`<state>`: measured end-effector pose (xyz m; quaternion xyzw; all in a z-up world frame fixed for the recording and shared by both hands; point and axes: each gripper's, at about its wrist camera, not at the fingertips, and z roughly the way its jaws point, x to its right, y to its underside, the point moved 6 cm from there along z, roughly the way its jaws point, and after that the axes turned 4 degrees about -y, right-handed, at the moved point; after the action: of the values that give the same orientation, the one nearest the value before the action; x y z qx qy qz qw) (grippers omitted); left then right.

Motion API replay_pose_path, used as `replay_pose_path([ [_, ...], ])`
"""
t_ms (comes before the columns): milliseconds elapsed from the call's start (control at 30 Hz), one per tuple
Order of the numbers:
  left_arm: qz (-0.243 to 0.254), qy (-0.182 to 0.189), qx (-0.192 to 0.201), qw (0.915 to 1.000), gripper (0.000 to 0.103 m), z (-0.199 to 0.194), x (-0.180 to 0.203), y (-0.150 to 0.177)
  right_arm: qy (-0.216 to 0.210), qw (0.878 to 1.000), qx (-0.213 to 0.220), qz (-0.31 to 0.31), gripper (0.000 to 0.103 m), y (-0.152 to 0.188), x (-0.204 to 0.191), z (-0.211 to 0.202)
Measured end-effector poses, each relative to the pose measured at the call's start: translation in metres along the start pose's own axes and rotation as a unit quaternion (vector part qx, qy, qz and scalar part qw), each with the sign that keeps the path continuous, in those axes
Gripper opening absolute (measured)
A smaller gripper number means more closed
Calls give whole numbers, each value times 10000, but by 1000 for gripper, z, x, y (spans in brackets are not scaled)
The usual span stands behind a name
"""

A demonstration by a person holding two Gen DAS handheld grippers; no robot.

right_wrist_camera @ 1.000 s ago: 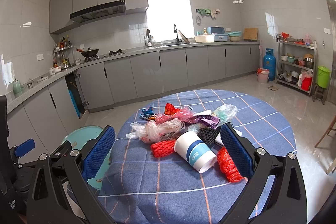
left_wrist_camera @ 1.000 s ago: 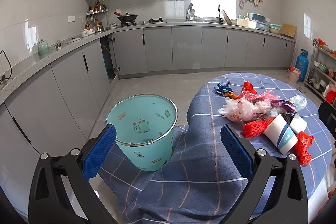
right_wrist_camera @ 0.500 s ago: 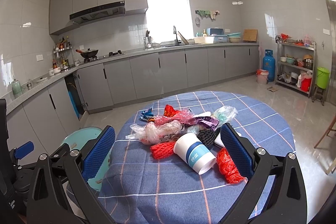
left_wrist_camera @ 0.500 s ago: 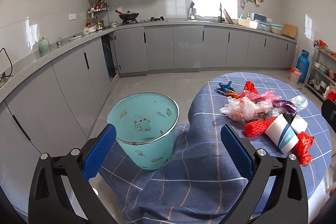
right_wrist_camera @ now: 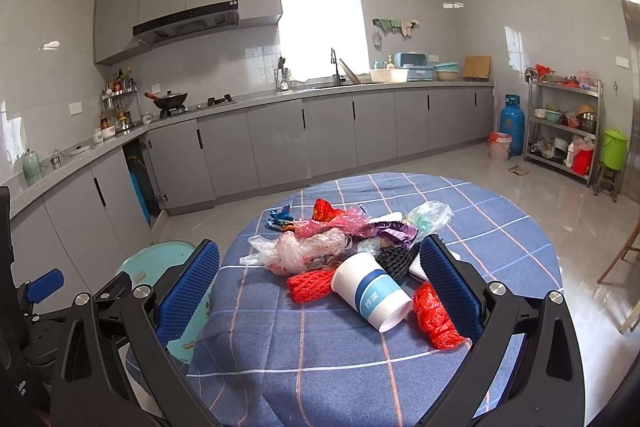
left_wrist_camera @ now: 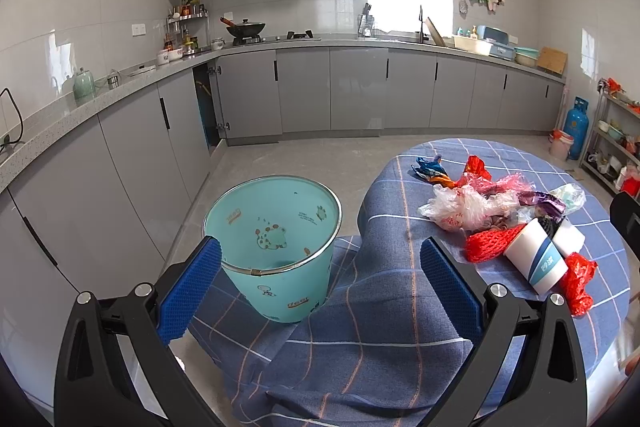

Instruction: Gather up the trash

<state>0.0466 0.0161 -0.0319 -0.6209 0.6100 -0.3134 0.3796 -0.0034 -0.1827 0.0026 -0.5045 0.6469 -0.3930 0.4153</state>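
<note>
Teal and apparently empty, the waste bin [left_wrist_camera: 276,247] stands on the floor against the draped cloth of the desk [right_wrist_camera: 500,223], so collection looks unstarted. On the desk, the whole trash pile [right_wrist_camera: 344,247], with a paper cup [right_wrist_camera: 370,291] lying in front, waits. Left hand-held gripper [left_wrist_camera: 320,283] and right hand-held gripper [right_wrist_camera: 320,283] both gape wide, holding and touching nothing.
</note>
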Motion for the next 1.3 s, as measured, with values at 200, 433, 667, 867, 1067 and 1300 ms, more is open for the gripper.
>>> replay_pose_path([
  [200,3,10,-8,10000,98,0,0,2,-2,10000,-10,-2,99,0,0,-1],
  [433,-2,10,-12,10000,98,1,0,2,-1,10000,-19,-3,99,1,-1,0],
  [667,2,10,-22,10000,98,1,0,2,6,10000,-26,-6,99,1,-1,1],
  [867,-11,-1,-73,10000,98,5,1,7,2,10000,-84,1,99,5,-1,3],
  [1067,-29,-17,-136,9999,98,10,-1,9,0,9999,-127,-22,99,9,0,7],
  [1300,43,9,-324,9995,98,26,2,20,175,9985,-501,128,99,27,26,26],
])
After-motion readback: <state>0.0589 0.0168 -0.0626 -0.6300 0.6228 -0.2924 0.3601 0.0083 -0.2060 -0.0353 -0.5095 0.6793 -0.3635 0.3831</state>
